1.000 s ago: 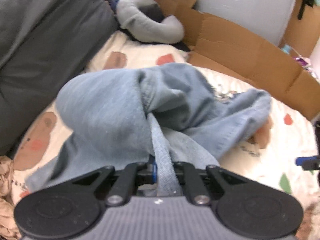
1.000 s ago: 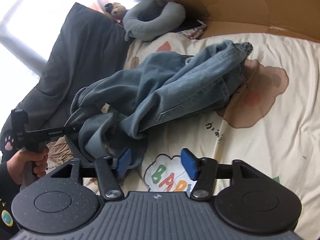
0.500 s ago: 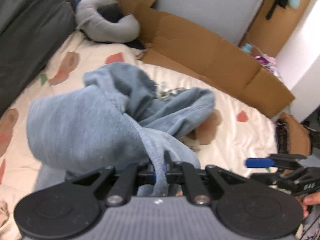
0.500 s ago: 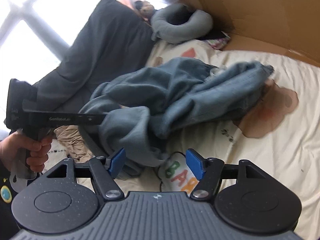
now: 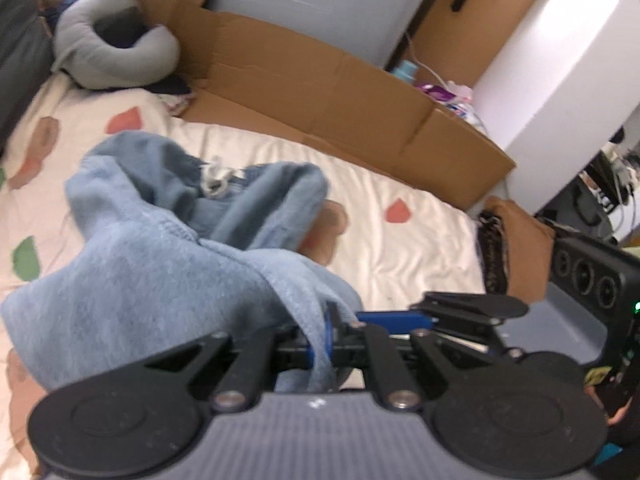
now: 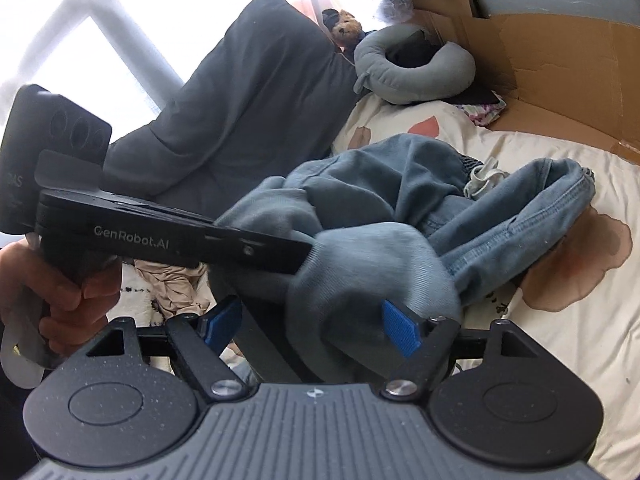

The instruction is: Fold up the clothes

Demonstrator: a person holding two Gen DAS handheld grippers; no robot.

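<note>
**Jeans bunched on the bed, left gripper clamped on the cloth**

The left gripper [image 5: 320, 344] is pinching a fold of the blue jeans [image 5: 160, 264], its blue pads pressed together with denim running down between them. The right gripper [image 6: 312, 326] is sitting with its jaws spread wide, blue pads well apart, and a lump of the jeans [image 6: 372, 264] is bulging into the gap; whether either pad is touching it, I cannot tell.

The jeans are lying in a loose heap across the bedsheet [image 5: 420, 232], a cream sheet with cartoon prints in red, brown and green. One leg is trailing toward the far right, and a white drawstring [image 6: 482, 180] is showing at the waistband.

In the right wrist view a hand [image 6: 60, 296] is gripping the handle of the left tool at the near left, its long black body reaching across into the denim.

Around the room: a flattened cardboard box [image 5: 320, 92] is standing along the far right edge of the bed, against a pale wall. A grey U-shaped pillow [image 6: 416, 72] is resting at the far end, with a small stuffed toy [image 6: 344, 22] just behind it. A dark grey cushion [image 6: 248, 92] is leaning along the left side under a bright window [image 6: 100, 20]. A crumpled beige garment [image 6: 176, 292] is lying at the near left, beside the jeans.
</note>
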